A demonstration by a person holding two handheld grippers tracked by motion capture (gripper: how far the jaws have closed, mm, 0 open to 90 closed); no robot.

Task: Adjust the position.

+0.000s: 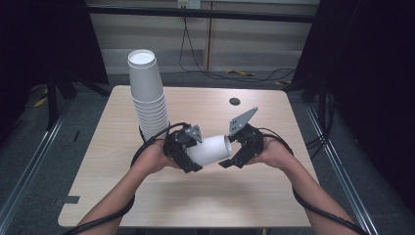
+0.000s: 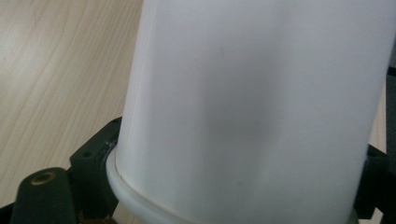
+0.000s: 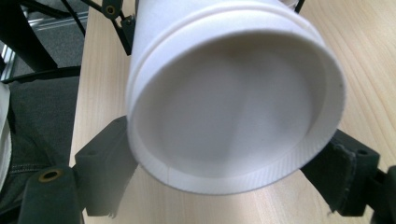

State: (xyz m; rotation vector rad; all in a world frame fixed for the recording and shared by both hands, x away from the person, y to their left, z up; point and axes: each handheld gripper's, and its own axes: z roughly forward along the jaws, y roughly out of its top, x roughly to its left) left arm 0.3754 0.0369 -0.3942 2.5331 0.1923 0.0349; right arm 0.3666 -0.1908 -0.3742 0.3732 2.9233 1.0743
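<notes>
A single white paper cup (image 1: 210, 149) lies on its side in the air, just above the wooden table (image 1: 195, 200), between my two grippers. My left gripper (image 1: 192, 157) is shut on the cup's rim end; in the left gripper view the cup wall (image 2: 252, 107) rises right over one black finger (image 2: 91, 161). My right gripper (image 1: 235, 152) stands open around the cup's base. In the right gripper view the recessed bottom of the cup (image 3: 233, 107) faces the camera, with a finger (image 3: 105, 158) on either side of it.
A tall stack of upturned white cups (image 1: 147, 93) stands on the table just behind my left hand, leaning slightly. A small dark hole (image 1: 235, 101) marks the table's far right part. Cables (image 1: 230, 73) lie on the floor beyond the far edge.
</notes>
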